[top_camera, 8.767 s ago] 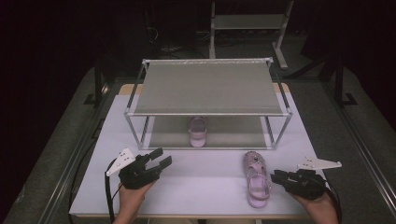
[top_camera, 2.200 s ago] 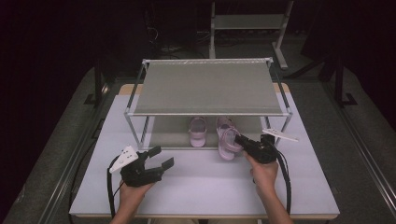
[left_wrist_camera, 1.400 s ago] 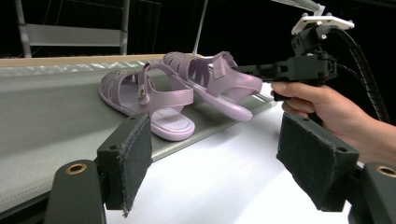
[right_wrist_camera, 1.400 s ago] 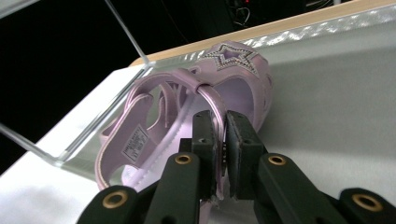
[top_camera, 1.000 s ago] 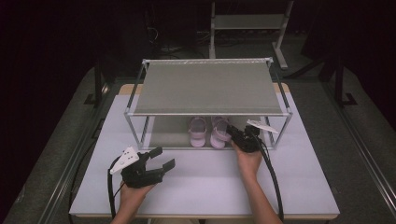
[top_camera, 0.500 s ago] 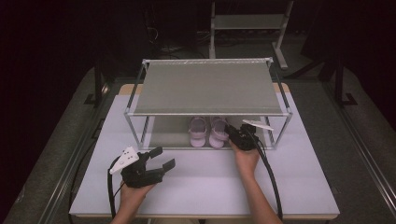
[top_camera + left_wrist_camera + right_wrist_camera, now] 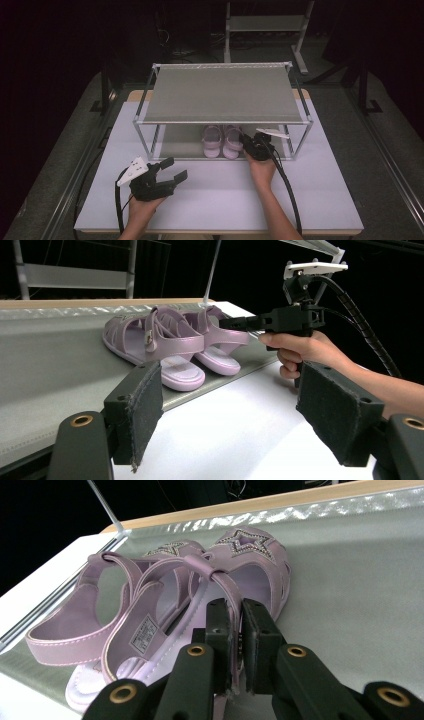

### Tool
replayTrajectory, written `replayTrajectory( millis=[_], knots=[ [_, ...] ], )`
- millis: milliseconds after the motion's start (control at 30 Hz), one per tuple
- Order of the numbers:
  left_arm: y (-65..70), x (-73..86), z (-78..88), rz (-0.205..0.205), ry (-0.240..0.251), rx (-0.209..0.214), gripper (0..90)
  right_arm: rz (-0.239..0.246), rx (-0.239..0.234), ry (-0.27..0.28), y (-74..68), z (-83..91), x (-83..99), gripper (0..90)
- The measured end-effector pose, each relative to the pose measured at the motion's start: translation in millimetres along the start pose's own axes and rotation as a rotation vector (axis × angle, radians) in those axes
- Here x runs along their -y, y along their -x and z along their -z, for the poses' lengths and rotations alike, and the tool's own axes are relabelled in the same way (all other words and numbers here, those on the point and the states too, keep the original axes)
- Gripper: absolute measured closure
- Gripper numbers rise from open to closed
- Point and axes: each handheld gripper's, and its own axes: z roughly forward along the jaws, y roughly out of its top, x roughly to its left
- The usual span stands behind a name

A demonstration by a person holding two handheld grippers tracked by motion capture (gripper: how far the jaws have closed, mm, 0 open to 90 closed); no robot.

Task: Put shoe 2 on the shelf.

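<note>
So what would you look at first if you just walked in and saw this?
Probably the two little pink sandals sitting side by side on the bottom shelf of the grey rack in the middle of the white table. The right gripper is pinched shut on a strap of the right-hand sandal, the one with the star on its toe. The left gripper rests near the table's front edge with its jaws open.

pink sandal pair (image 7: 223,141) on lower shelf

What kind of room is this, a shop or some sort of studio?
Probably a recording studio or lab, not a shop: black surroundings, one white table holding a bare metal shoe rack with one pair of pink sandals, and a person working with cabled hand-held grippers.
</note>
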Motion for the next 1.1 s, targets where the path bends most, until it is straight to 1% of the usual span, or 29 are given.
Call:
replayTrajectory(
  millis=[100, 167, 300, 333, 367, 433, 533, 633, 700, 767, 933, 967, 1100],
  knots=[
    [0.2, -0.1, -0.1, -0.001, 0.0, 0.001, 26.1, 0.026, 0.017, 0.005, -2.0, -0.3, -0.6, 82.1],
    [-0.3, 0.2, -0.4, 0.001, -0.001, 0.002, 26.1, 0.034, 0.017, 0.004, -3.7, -1.0, -0.6, 82.1],
    [-0.1, 0.3, 0.1, 0.002, 0.002, 0.0, 26.1, 0.044, 0.021, 0.003, -1.7, -2.5, -0.4, 82.1],
    [-0.1, 0.3, 0.1, 0.002, 0.002, 0.0, 26.1, 0.018, 0.01, 0.012, -3.9, -3.2, -0.7, 82.1],
    [-0.1, 0.1, 0.3, 0.005, 0.003, 0.0, 26.1, 0.011, 0.009, 0.015, -4.3, -3.9, -0.8, 82.0],
    [-0.3, 0.4, 0.1, 0.006, 0.003, 0.002, 26.1, 0.017, 0.024, 0.01, -4.1, -5.1, -1.1, 81.9],
    [0.1, 0.6, -0.1, 0.004, 0.0, 0.004, 26.0, 0.007, 0.017, 0.012, -4.0, -5.3, -0.9, 80.2],
    [0.4, 0.5, 0.0, 0.003, -0.001, 0.004, 26.1, -0.016, -0.006, 0.021, -2.8, -5.3, -1.3, 75.5],
    [0.5, 0.5, 0.4, 0.004, 0.002, 0.001, 26.1, -0.02, -0.025, 0.032, -3.3, -4.6, -1.8, 72.1],
    [0.4, 0.6, 0.8, 0.003, 0.002, -0.003, 26.1, -0.025, -0.041, 0.037, -5.4, -3.0, -2.8, 71.5],
    [0.7, 0.6, 1.2, 0.003, 0.002, -0.003, 26.1, -0.046, -0.058, 0.024, -2.1, -0.3, -2.2, 70.8],
    [0.8, 0.7, 1.1, 0.003, 0.001, -0.003, 26.1, -0.05, -0.07, 0.025, 0.8, 2.5, -1.1, 70.5],
    [0.8, 0.7, 1.2, 0.003, 0.001, -0.003, 26.1, -0.068, -0.085, 0.017, -0.4, 7.3, -1.5, 68.7]
  ],
)
